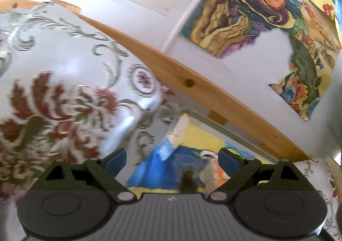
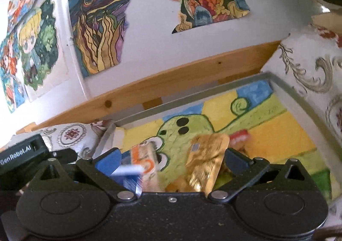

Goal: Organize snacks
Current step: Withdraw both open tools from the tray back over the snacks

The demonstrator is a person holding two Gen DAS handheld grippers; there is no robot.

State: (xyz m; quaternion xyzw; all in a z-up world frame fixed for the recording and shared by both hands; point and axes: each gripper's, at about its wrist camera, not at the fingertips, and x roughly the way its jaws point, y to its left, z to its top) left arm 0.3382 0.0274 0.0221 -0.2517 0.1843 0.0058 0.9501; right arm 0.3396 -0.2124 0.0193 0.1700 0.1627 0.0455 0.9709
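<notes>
In the right wrist view a grey-rimmed box [image 2: 192, 94] with a painted yellow, green and blue inner wall lies ahead. My right gripper [image 2: 171, 162] is open wide over it. Between its fingers, blurred, are a gold foil packet [image 2: 205, 162], an orange-and-white packet with blue [image 2: 143, 164] and a red packet [image 2: 239, 137]; neither pad touches them. In the left wrist view my left gripper [image 1: 171, 159] is open with nothing gripped, pointing at the same box [image 1: 224, 126], whose painted blue and yellow side shows between the fingers. The left gripper's black body [image 2: 21, 155] is at the right view's left edge.
A white cloth with red and grey floral embroidery [image 1: 64, 91] lies around the box on both sides [image 2: 310, 74]. A wooden rail [image 1: 192, 83] runs behind it, against a white wall with coloured drawings [image 2: 100, 23].
</notes>
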